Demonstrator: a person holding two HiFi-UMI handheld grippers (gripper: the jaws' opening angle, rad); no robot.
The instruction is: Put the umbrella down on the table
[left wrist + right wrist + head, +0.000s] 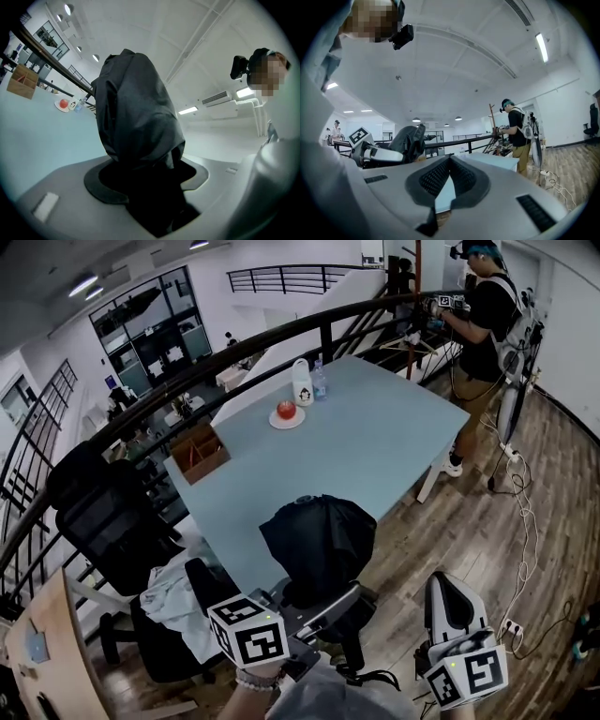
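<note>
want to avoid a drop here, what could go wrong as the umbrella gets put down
1. The umbrella, clamped in the left gripper, appears to hang over the table's near edge; released there, it may slide off to the floor.
2. Its loose fabric bunches above the grip, so it may flop or roll on landing. The right gripper is shut on nothing and gives no support.

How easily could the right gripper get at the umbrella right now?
Probably yes, fairly easily. The right gripper is empty, jaws together, beside the umbrella with nothing between them. The left gripper is shut on the umbrella's near end, so only the far bundle is free to take.
</note>
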